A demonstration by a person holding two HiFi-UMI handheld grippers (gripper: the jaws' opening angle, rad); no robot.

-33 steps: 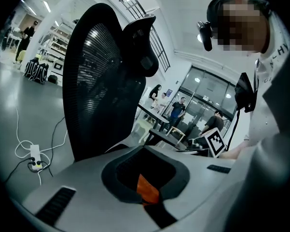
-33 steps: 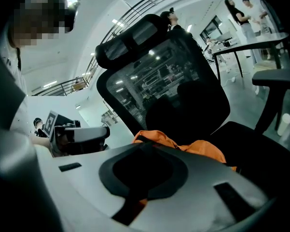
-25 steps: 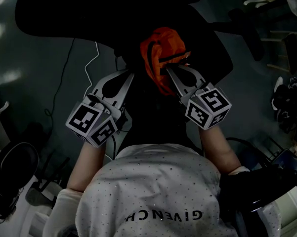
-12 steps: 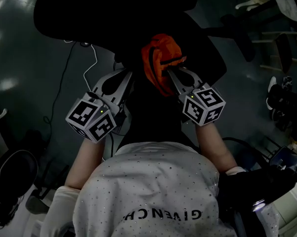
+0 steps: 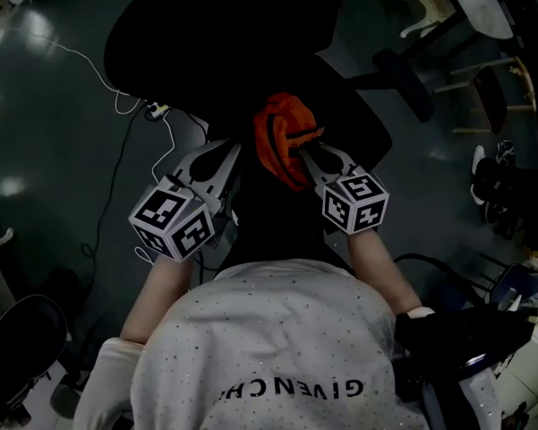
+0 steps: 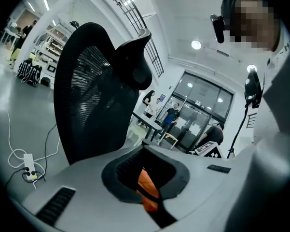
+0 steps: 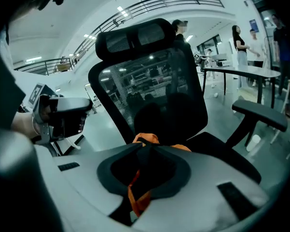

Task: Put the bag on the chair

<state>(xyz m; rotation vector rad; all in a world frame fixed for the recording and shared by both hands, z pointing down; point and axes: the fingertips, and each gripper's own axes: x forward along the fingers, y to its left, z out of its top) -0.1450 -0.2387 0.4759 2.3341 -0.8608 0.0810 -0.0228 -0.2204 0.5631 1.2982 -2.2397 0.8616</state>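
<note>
The orange bag [image 5: 282, 125] with black straps hangs over the seat of a black office chair [image 5: 349, 97], close to its mesh backrest [image 7: 149, 86]. I cannot tell whether it rests on the seat. My right gripper [image 5: 303, 148] is shut on the bag's top. In the right gripper view its tips [image 7: 145, 146] meet, with a strap and orange cloth [image 7: 135, 199] between them, and its jaws have just eased open a little. My left gripper [image 5: 236, 147] is at the bag's left side. Its tips [image 6: 145, 148] are together, with orange cloth [image 6: 145, 190] and a black strap between the jaws.
A white cable and power strip [image 5: 152, 110] lie on the floor left of the chair. The chair's armrest [image 7: 258, 115] sticks out on the right. Another dark chair [image 5: 18, 330] stands at lower left. Tables and several people [image 6: 171, 115] are far behind.
Both grippers and the bag sit a little higher in the head view, nearer the backrest. The left gripper has risen slightly. The hold on the bag looks the same.
</note>
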